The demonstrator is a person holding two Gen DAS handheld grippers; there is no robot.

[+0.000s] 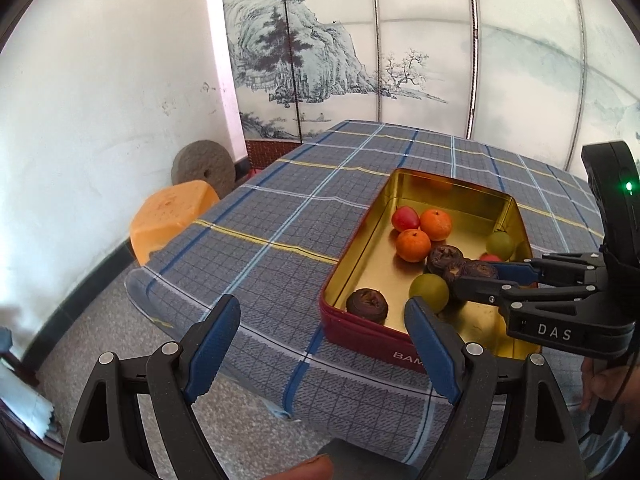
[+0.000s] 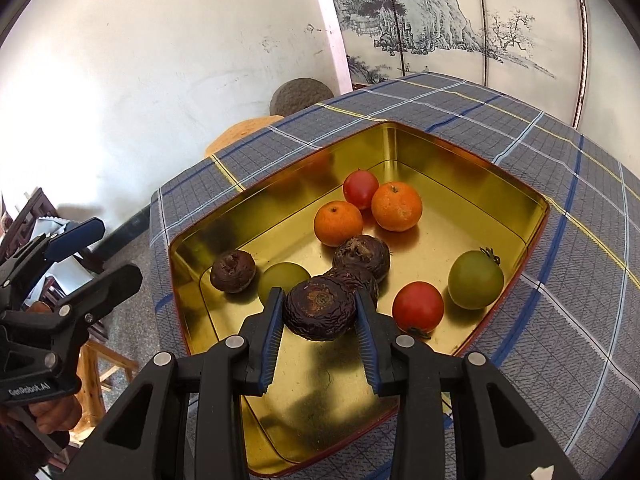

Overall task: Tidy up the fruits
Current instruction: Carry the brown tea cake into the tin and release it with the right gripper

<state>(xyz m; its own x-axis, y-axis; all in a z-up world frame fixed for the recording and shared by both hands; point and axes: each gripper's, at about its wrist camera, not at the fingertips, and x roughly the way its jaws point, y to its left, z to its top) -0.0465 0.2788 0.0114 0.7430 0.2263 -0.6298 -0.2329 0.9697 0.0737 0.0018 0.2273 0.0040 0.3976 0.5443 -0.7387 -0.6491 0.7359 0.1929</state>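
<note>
A gold-lined red tin [image 1: 362, 240] [image 2: 460, 168] stands on the checked tablecloth [image 1: 280, 216]. In it lie two oranges [image 2: 338, 222], red tomatoes [image 2: 418, 306], green tomatoes [image 2: 476, 278] and several dark wrinkled fruits [image 2: 362, 256]. My right gripper [image 2: 319, 296] [image 1: 475, 276] reaches into the tin and is shut on one dark wrinkled fruit [image 2: 320, 312] [image 1: 478, 269], just above the tin's floor. The left gripper [image 1: 320, 302] [image 2: 118, 248] hangs open with nothing in it, over the table's edge by the tin's near left corner. One more dark fruit [image 1: 367, 304] sits in that corner.
An orange stool [image 1: 172, 216] and a round millstone [image 1: 202, 168] stand off the table's left side by the white wall. A painted folding screen [image 1: 360, 40] backs the table. Wooden furniture [image 2: 96, 376] is on the floor at the left.
</note>
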